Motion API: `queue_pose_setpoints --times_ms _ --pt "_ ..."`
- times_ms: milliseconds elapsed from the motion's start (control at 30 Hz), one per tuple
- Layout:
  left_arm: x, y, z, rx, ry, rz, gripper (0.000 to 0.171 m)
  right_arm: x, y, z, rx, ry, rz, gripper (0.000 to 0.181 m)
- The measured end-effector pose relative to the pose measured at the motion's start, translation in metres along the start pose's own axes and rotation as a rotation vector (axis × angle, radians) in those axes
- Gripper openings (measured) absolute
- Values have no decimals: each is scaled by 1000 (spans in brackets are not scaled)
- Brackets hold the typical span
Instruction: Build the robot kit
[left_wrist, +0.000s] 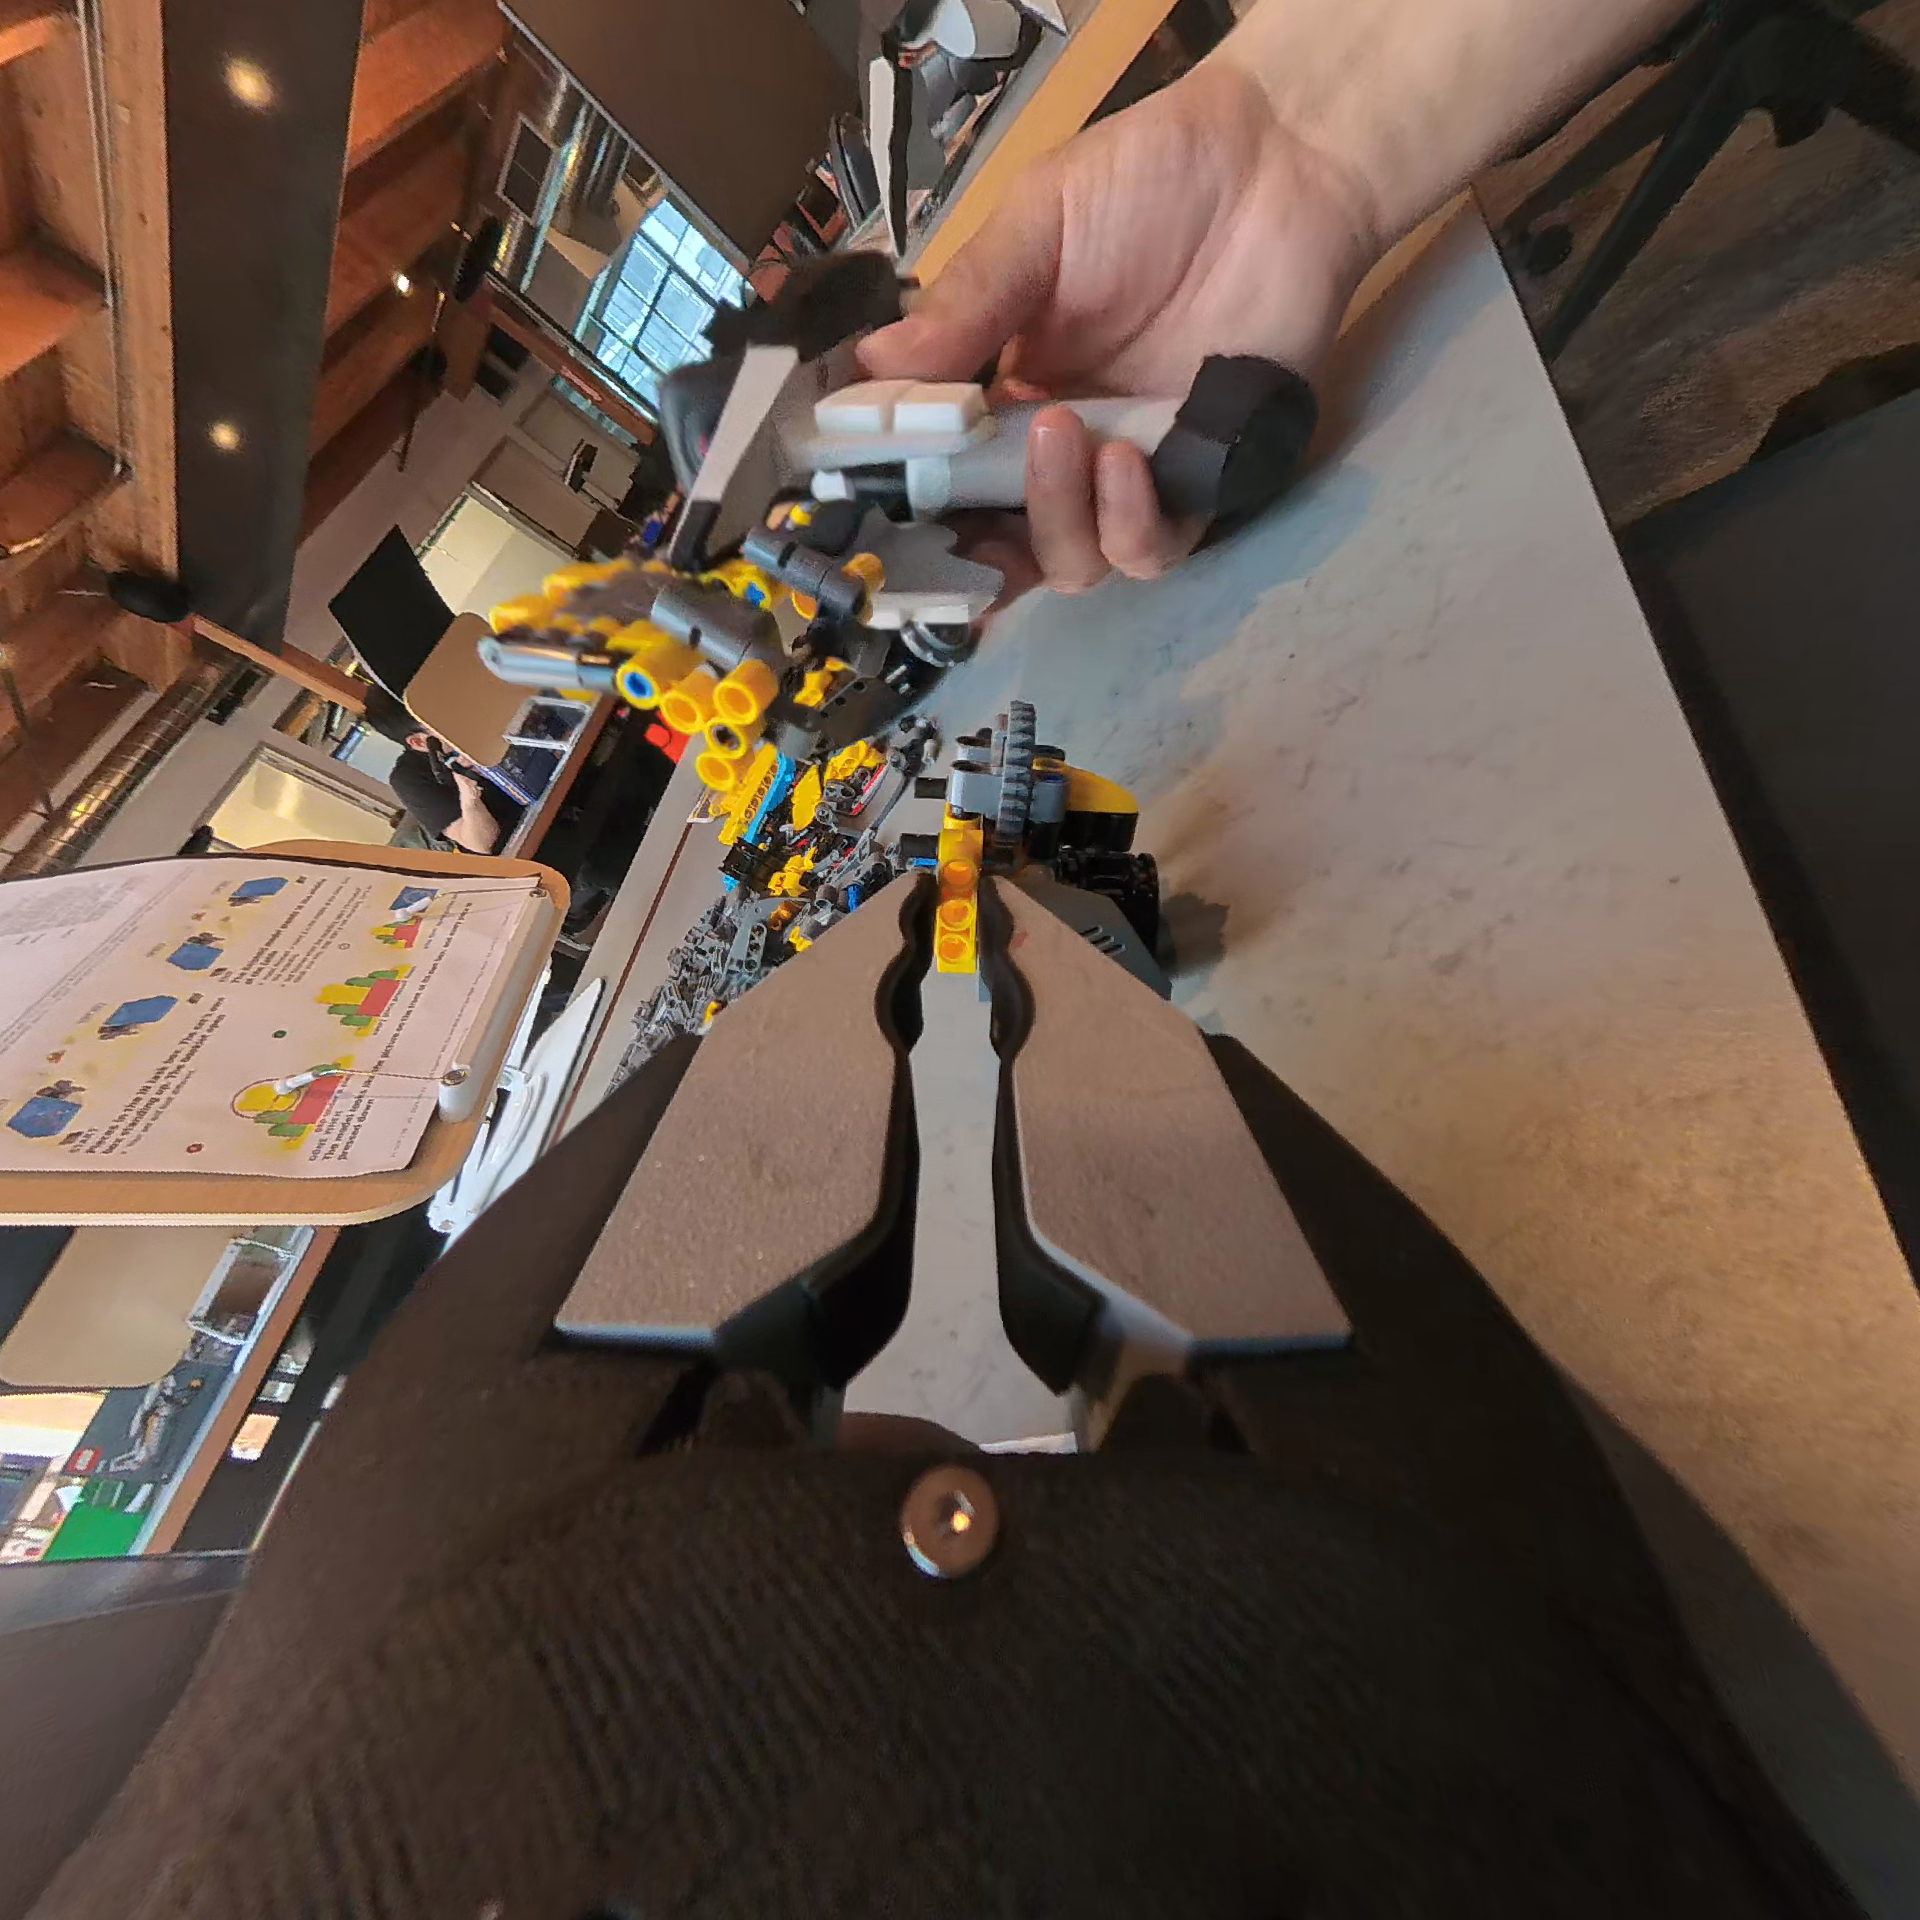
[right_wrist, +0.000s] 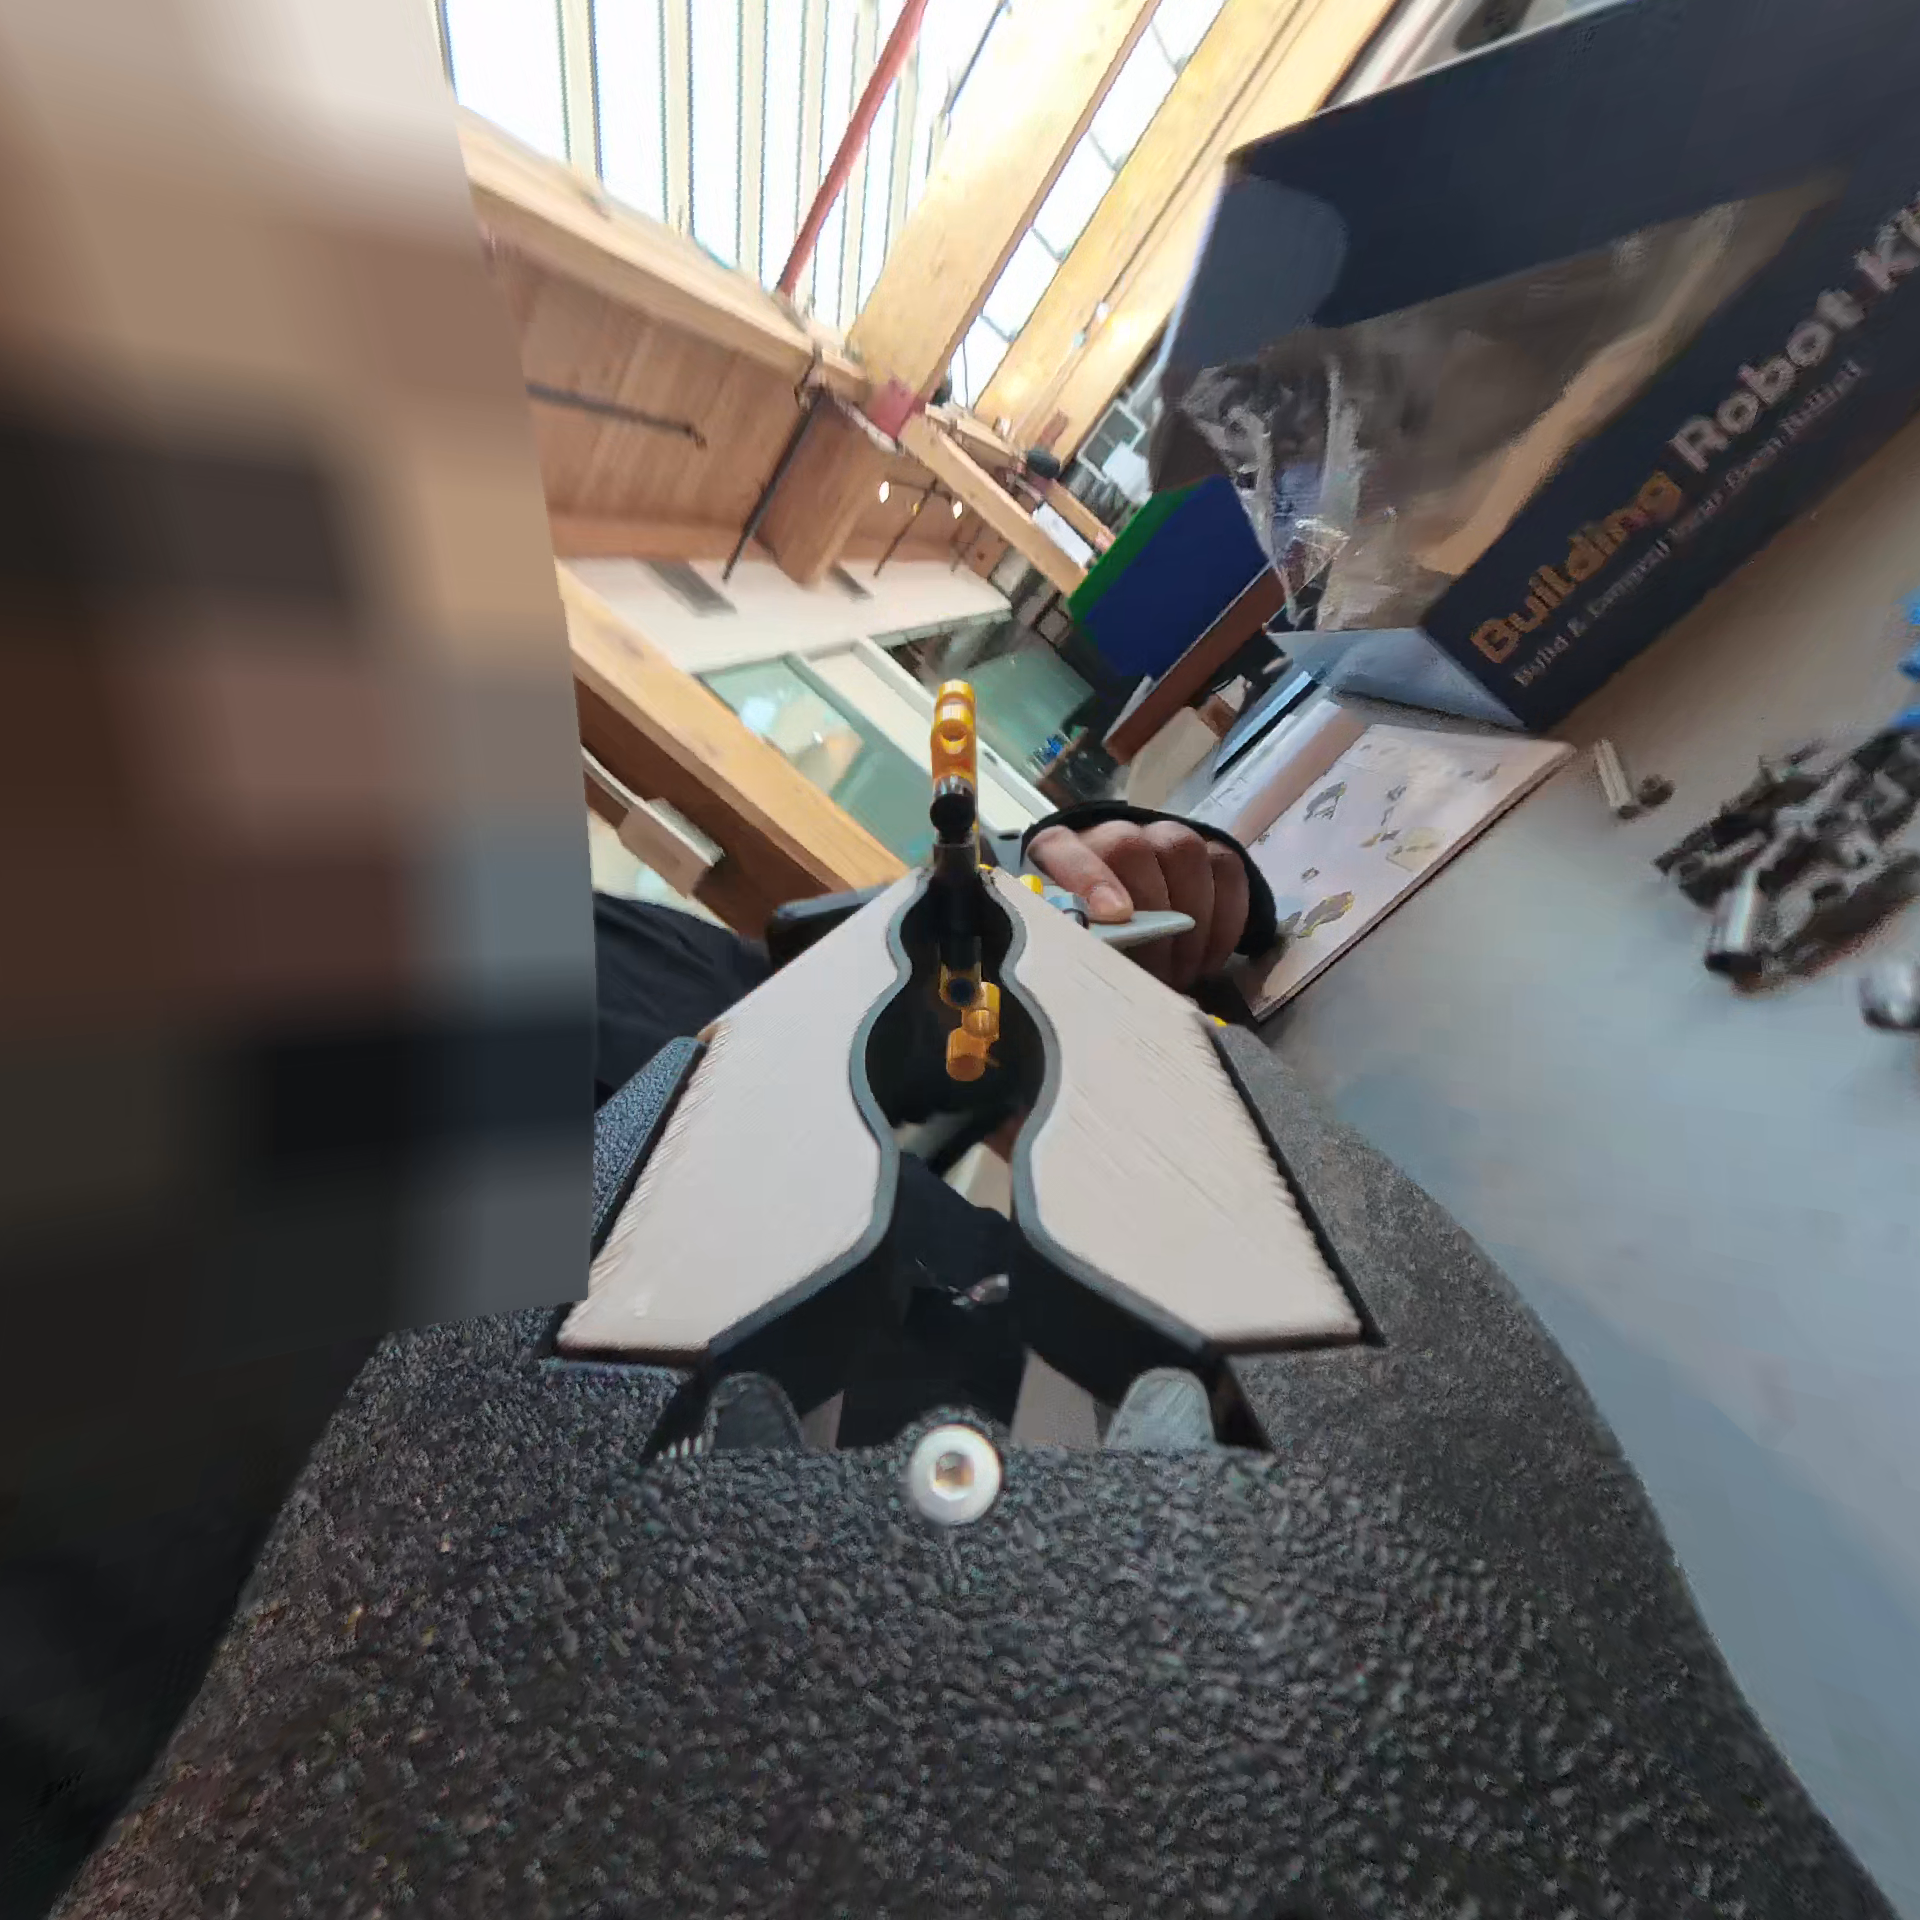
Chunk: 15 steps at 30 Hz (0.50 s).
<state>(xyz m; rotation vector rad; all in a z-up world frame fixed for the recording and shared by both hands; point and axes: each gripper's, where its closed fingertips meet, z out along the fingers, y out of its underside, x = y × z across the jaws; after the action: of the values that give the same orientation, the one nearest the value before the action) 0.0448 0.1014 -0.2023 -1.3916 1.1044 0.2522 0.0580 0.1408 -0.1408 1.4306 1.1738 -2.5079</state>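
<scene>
The left tool (left_wrist: 954, 914) is clamped on a yellow holed beam (left_wrist: 956, 909) that juts from a grey, black and yellow brick model (left_wrist: 1039, 821) resting on the pale counter (left_wrist: 1455, 935); beyond the model lies a heap of loose grey and yellow parts (left_wrist: 790, 883); above the model a bare hand (left_wrist: 1143, 312) grips the other tool, blurred, which carries a yellow and grey assembly (left_wrist: 665, 644). In the right wrist view, the right tool (right_wrist: 956, 904) is pinched together on a thin black and yellow piece (right_wrist: 954, 831) held in the air. The beam is caught only at its tip, so a twist could lever it off the model; blur suggests speed, and the thin piece might slip or swing between the pads.
</scene>
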Motion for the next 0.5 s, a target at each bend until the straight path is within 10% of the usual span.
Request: queue_pose_setpoints --times_ms 33,267,500 --pt "0 0 0 1 -3 6 5 -5 4 2 -42 -6 -92 6" --pt "5 -4 -1 32 21 27 5 -60 19 -2 -151 -239 -792 6" --pt "11 -7 -6 79 48 104 5 -37 52 4 -518 -158 -1178 4"
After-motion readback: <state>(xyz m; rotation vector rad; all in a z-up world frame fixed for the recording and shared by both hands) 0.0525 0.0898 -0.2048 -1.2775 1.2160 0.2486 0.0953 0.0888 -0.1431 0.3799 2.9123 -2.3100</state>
